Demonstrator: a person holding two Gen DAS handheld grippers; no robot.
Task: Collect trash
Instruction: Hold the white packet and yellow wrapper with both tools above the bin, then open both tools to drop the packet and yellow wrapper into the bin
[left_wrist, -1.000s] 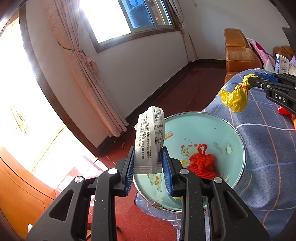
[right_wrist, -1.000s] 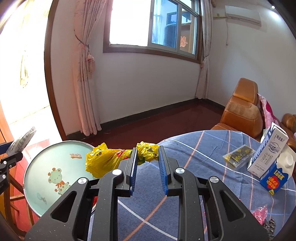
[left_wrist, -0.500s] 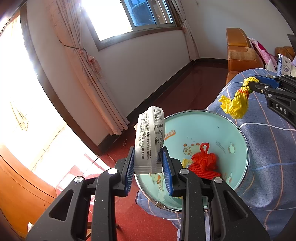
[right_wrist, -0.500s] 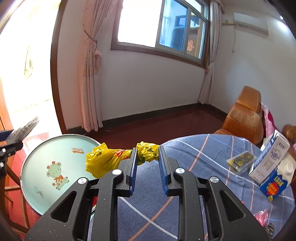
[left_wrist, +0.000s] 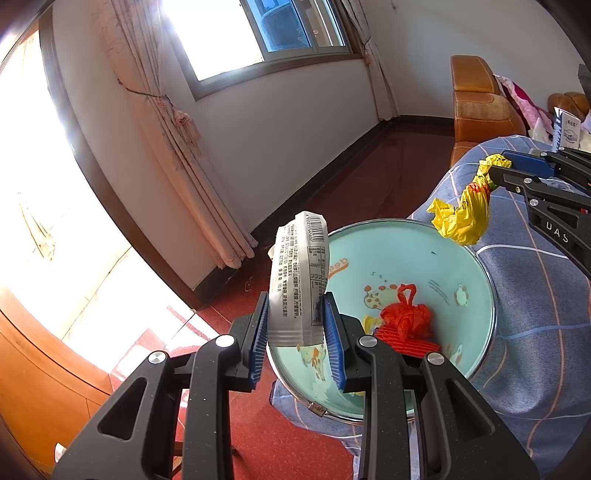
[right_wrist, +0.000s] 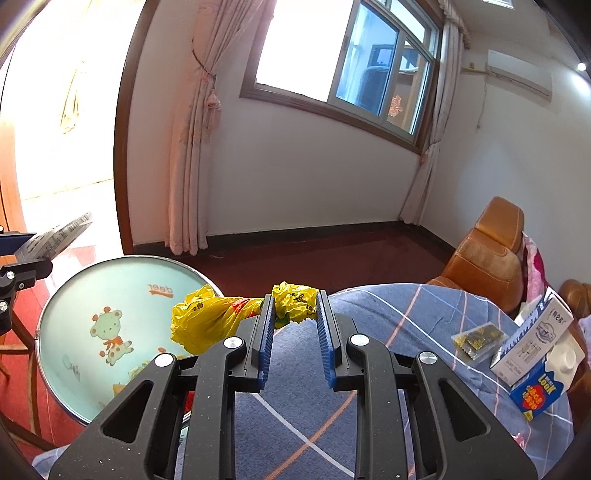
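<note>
Left wrist view, left to right. A pink curtain (left_wrist: 173, 125) is seen hanging by the window, above red floor. The left gripper (left_wrist: 295, 328) is closed on a white printed wrapper (left_wrist: 297, 280), which is pinched upright between the blue pads, its barcode end uppermost. It is held at the near left rim of a pale green basin (left_wrist: 476, 266) with cartoon animals inside. A crumpled red bag (left_wrist: 406, 319) is seen lying in the basin bottom. Further right, a yellow plastic bag (left_wrist: 463, 218) is held out over the basin's far right rim by the right gripper (left_wrist: 498, 166), above a blue checked tablecloth (left_wrist: 535, 302).

Right wrist view, left to right. The wrapper (right_wrist: 55, 236) is seen at the far left edge, above the basin (right_wrist: 110, 273). The right gripper (right_wrist: 295, 314) is nearly closed, its pads pinching one knotted end of the yellow bag (right_wrist: 207, 321); the rest of the bag hangs out left over the basin's edge. To the right, on the tablecloth (right_wrist: 406, 317), a small dark packet (right_wrist: 476, 339) and a milk carton (right_wrist: 535, 354) are noted, with a brown chair (right_wrist: 487, 258) beyond.
</note>
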